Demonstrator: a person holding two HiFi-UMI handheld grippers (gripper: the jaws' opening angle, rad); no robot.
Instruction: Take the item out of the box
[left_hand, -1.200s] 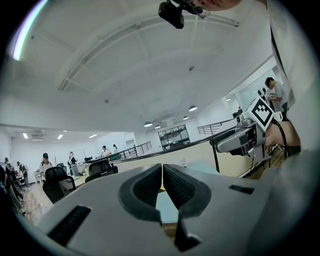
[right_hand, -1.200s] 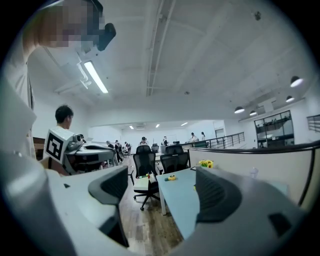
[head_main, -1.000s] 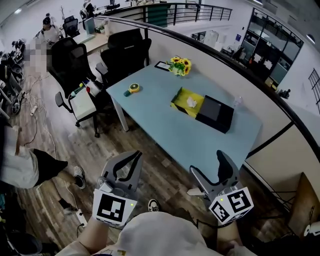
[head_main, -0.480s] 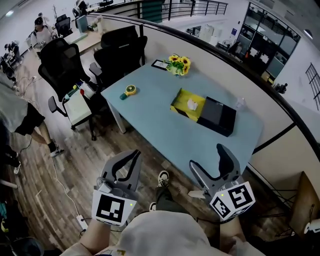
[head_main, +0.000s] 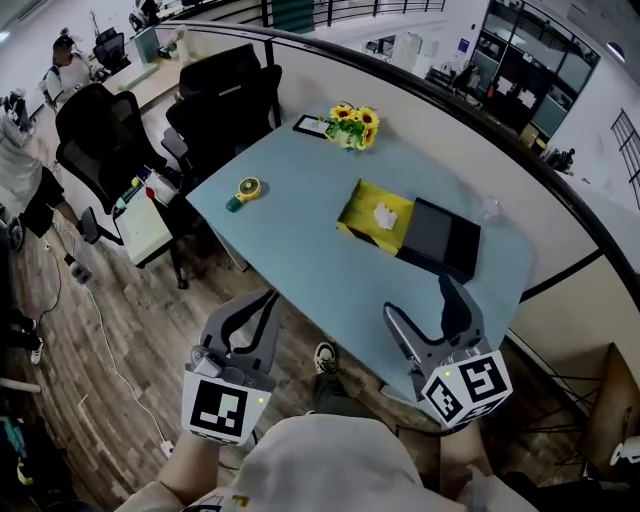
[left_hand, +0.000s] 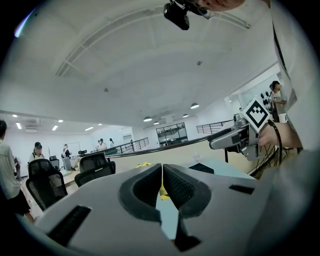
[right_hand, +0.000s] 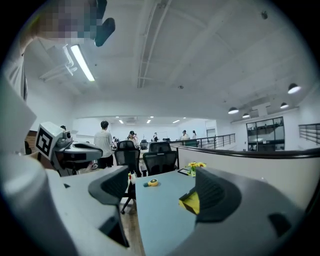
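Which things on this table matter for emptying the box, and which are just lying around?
For the job: yellow box, white item inside it, black lid beside it.
Lying about: sunflowers, round yellow gadget, tablet.

Your tabletop (head_main: 300, 240): plain pale blue-green. 
Box (head_main: 364, 205): bright yellow inside. Item (head_main: 384, 211) in it: white. 
Lid (head_main: 440, 235): black. 
Sunflowers (head_main: 352, 124): yellow, green leaves. 
Round gadget (head_main: 243, 190): yellow, teal end. 
Office chairs (head_main: 220, 100): black. 
Floor (head_main: 130, 330): brown wood planks. 
Your left gripper (head_main: 250, 312), right gripper (head_main: 420, 303): grey jaws, cubes with black-and-white square markers.
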